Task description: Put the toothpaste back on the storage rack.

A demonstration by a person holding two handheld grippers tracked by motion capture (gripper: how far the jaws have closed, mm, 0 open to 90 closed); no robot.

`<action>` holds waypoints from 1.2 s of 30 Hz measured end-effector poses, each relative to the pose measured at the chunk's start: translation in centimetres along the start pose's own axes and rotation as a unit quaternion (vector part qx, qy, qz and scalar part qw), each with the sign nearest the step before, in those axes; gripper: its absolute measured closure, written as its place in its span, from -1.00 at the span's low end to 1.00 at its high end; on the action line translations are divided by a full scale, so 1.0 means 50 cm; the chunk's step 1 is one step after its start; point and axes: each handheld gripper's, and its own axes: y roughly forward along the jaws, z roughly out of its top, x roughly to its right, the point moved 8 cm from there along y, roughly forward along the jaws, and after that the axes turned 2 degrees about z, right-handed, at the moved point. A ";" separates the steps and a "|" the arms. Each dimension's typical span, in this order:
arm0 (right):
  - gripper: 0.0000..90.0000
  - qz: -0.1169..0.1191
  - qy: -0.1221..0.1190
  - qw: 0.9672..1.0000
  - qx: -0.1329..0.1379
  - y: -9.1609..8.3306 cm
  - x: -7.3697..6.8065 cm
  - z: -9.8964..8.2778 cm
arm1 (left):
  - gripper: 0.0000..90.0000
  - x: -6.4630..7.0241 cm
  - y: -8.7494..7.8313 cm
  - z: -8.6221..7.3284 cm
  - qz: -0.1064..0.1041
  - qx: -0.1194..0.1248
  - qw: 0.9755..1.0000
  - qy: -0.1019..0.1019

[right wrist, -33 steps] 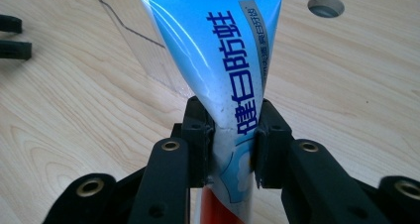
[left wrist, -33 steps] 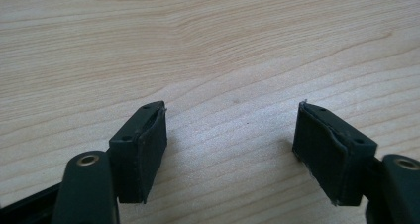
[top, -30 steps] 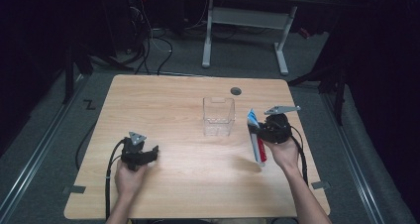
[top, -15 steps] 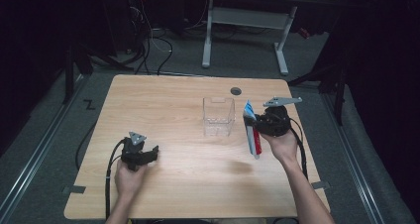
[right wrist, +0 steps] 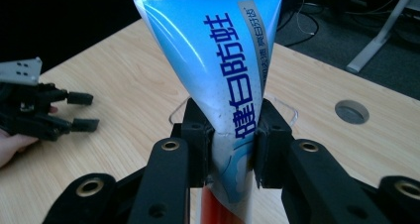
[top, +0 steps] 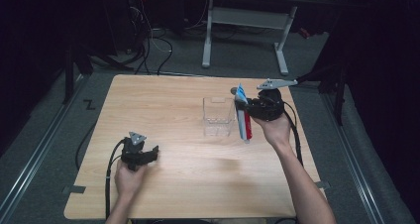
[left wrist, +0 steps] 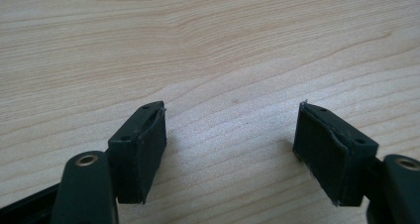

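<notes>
Your right gripper [top: 243, 110] is clamped on the blue toothpaste tube [top: 242, 116], held upright in the air just beside the clear box [top: 218, 116], toward the desk's [top: 163, 95] right edge. Your left gripper [top: 154, 152] rests near the front left corner, jaws spread wide over bare wood, holding nothing.

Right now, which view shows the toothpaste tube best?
The right gripper view: the toothpaste tube is close up, clamped in the right tool, print legible. The high view shows it small beside the clear box.
</notes>
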 end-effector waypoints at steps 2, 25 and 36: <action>0.59 0.001 0.002 1.000 0.001 0.002 -0.001 0.004 | -0.36 0.000 0.000 0.000 0.000 0.000 1.000 0.000; 0.59 -0.012 0.004 0.999 0.046 0.072 -0.001 0.115 | -0.37 0.001 0.000 0.000 -0.001 0.000 1.000 0.000; 0.58 -0.031 0.011 0.998 0.050 0.111 0.011 0.134 | -0.37 0.001 0.000 0.000 -0.001 0.000 1.000 0.001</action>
